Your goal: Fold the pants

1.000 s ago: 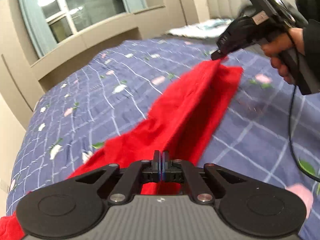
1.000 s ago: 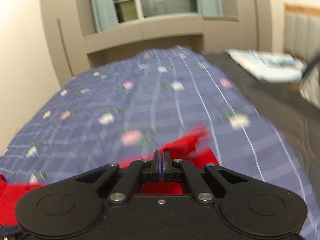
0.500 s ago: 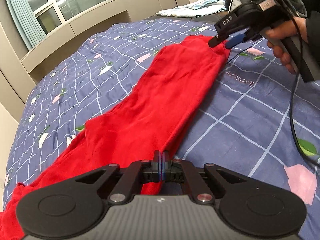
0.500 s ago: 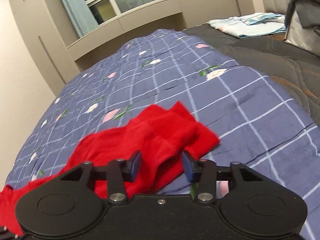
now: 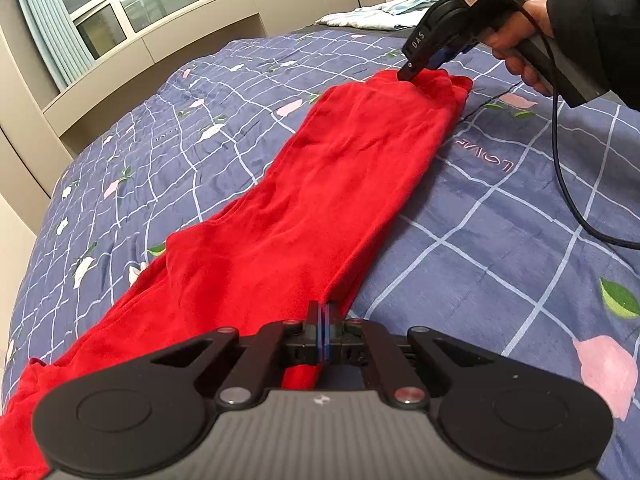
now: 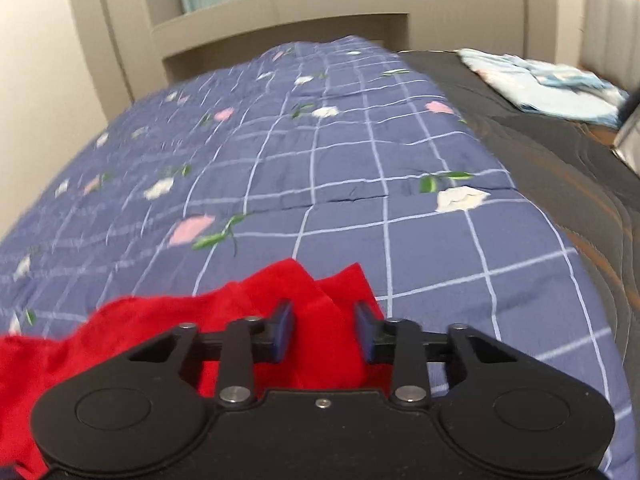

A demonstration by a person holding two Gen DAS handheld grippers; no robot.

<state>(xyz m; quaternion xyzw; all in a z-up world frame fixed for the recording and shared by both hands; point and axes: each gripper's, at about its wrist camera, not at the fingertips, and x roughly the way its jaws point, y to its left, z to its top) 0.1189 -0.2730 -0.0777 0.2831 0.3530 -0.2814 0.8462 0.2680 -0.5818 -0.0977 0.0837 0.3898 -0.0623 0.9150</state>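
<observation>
The red pants (image 5: 312,208) lie stretched out long on the blue checked bedspread (image 5: 500,240). My left gripper (image 5: 323,312) is shut on the near edge of the pants. My right gripper (image 6: 324,330) is open, its jaws spread over the far end of the pants (image 6: 304,300), which lies loose on the bed. In the left wrist view the right gripper (image 5: 420,68) hovers at that far end, held by a hand.
A black cable (image 5: 560,184) hangs from the right gripper across the bedspread. Folded light-blue bedding (image 6: 540,84) lies on a dark quilt (image 6: 580,168) at the far right. A window ledge and wall cabinets (image 5: 160,44) stand behind the bed.
My right gripper opened and let go of the far end of the pants. The pants dropped from taut in the air to flat on the bed. My left gripper stays shut.
</observation>
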